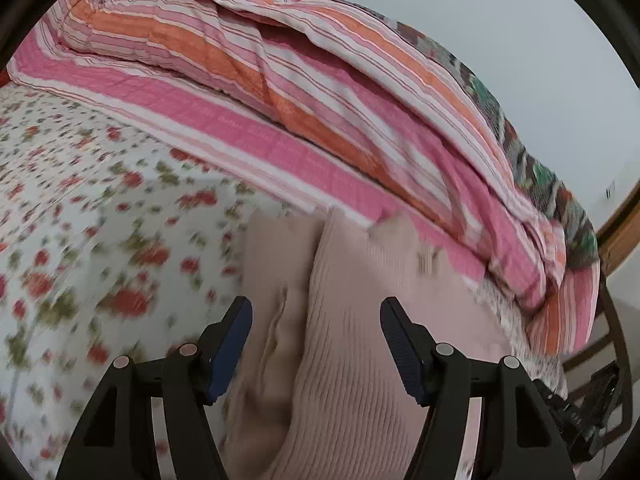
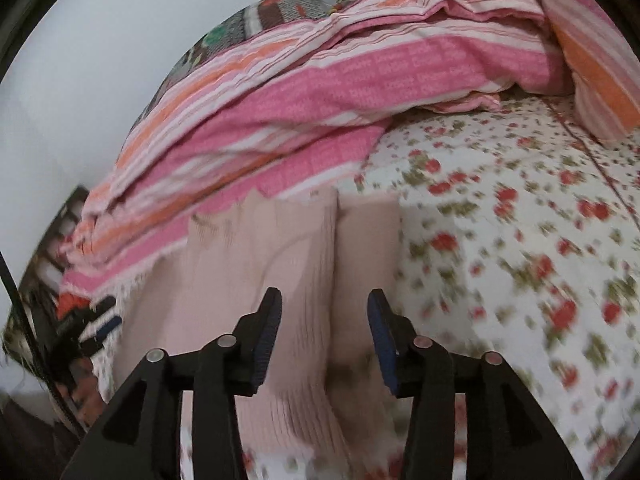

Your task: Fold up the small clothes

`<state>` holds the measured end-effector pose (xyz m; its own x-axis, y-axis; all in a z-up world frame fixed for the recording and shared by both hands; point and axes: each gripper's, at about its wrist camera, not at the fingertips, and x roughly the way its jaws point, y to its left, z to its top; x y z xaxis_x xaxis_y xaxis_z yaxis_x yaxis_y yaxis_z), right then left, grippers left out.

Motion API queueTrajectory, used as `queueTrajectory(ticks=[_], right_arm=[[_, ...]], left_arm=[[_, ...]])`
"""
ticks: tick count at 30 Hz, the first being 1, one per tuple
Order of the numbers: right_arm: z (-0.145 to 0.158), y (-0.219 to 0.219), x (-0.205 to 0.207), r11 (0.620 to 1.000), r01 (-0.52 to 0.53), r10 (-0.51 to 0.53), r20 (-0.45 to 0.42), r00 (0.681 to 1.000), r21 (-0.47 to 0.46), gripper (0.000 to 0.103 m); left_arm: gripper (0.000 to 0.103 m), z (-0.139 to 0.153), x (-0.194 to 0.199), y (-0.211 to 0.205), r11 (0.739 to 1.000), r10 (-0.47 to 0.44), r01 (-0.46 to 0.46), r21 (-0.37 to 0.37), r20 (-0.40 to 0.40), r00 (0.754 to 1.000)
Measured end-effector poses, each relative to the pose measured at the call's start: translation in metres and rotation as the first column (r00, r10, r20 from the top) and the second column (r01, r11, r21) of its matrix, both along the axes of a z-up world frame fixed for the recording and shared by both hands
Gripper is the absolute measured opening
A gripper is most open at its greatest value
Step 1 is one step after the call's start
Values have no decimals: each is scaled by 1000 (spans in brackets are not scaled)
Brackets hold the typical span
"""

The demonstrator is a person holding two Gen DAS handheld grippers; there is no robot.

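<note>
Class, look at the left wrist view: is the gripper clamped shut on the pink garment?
No, the left gripper stands open, its pads clear of the pink ribbed garment below.

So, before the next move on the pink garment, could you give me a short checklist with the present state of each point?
1. Left claw open, pads clear of cloth: ok.
2. Right claw open, nothing pinched: ok.
3. Pale pink ribbed knit garment lies on the white floral bedsheet: ok.
4. Garment fully flat: not ok, a lengthwise ridge shows.
5. Far edge clear of the pink and orange striped quilt: cannot tell, blurred.
</note>
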<state>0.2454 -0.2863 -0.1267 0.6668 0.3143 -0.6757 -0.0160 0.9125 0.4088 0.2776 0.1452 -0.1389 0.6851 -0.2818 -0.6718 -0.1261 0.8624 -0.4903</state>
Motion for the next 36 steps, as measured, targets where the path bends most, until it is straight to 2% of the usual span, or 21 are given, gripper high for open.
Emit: queueTrajectory(ticks=[4,7,11,13,15,18,22,26,29,30,31,32,33,36], right_arm=[[-3,1,-33,999,-34,34,-3,999,-13,57],[-11,6,-56,996,-83,83,-4,997,-28,57],[-29,13,-68,993,-116,116,-25,993,-32,57],[-33,16,-71,994,-112,112,-24,993,-3,58],[-36,17,-70,992,-110,112,-21,993,66,58],[-44,17,-65,985,-77,81,-19,997,157,58],[-49,14,-55,975,-1,7,-26,1000,221,58],[-49,14,-39,966,52,-42,-45,998,252,58],[-49,13,-26,957,98,-82,-67,994,272,57],[-49,14,-22,960,109,-93,-74,993,259,51],[-49,14,-19,963,122,-105,-80,991,242,37],[-50,15,-15,965,128,-110,-89,990,230,28],[-52,14,-12,961,117,-94,-102,990,251,13],[-52,9,-17,945,128,-100,-108,989,302,10]], left_arm=[[67,-3,-46,-1,999,-32,32,35,11,999],[67,-8,-81,0,998,-53,51,48,25,998],[67,-22,-106,-3,995,-103,103,-1,19,994],[67,-27,-106,-9,991,-121,122,-45,24,992],[67,-30,-99,-12,985,-129,132,-110,36,991],[67,-37,-84,-14,980,-86,91,-177,39,996],[64,-44,-62,-13,977,-16,23,-211,36,999],[52,-46,-48,-9,976,34,-30,-215,14,999],[37,-48,-43,-4,974,49,-48,-220,0,999],[30,-50,-42,-3,973,51,-51,-224,-7,999],[26,-51,-41,-2,971,48,-50,-235,-12,999],[24,-52,-41,0,966,47,-48,-254,-10,999],[19,-52,-43,3,963,44,-43,-266,-2,999],[12,-46,-51,7,962,35,-29,-270,19,999]])
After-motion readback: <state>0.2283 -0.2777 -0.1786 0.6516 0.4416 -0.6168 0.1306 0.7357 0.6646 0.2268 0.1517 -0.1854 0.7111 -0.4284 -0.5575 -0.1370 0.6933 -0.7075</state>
